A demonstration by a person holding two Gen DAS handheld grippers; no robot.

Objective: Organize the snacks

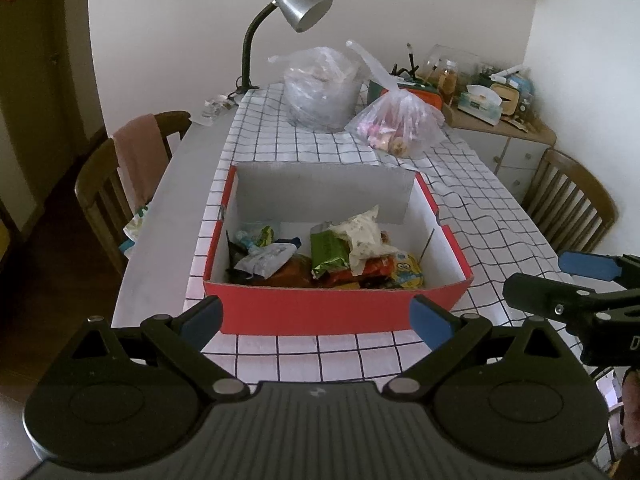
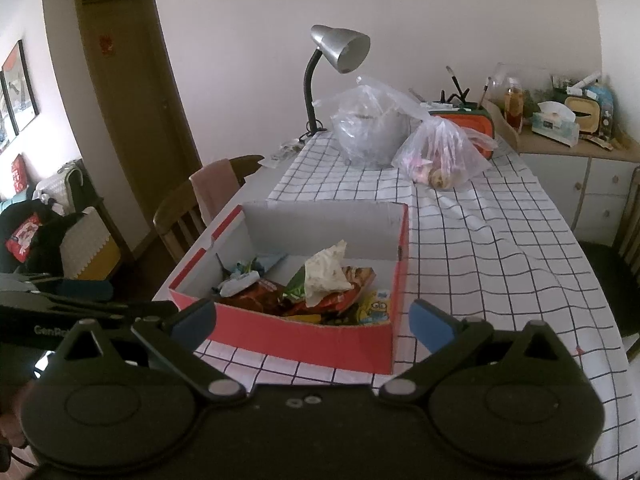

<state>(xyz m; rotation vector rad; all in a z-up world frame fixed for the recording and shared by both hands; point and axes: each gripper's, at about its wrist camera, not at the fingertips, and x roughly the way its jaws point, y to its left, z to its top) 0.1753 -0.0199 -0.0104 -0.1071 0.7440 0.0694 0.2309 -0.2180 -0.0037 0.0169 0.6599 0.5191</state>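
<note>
The table is covered by a checked cloth, and the red box is set on it, snacks heaped inside. The left gripper is spread wide, nothing held, nothing touched. The right gripper is likewise spread wide and empty, just short of the box.

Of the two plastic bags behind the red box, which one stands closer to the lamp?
The bigger, rounder bag, on the left near the lamp. The smaller bag with pink items lies further right.
</note>
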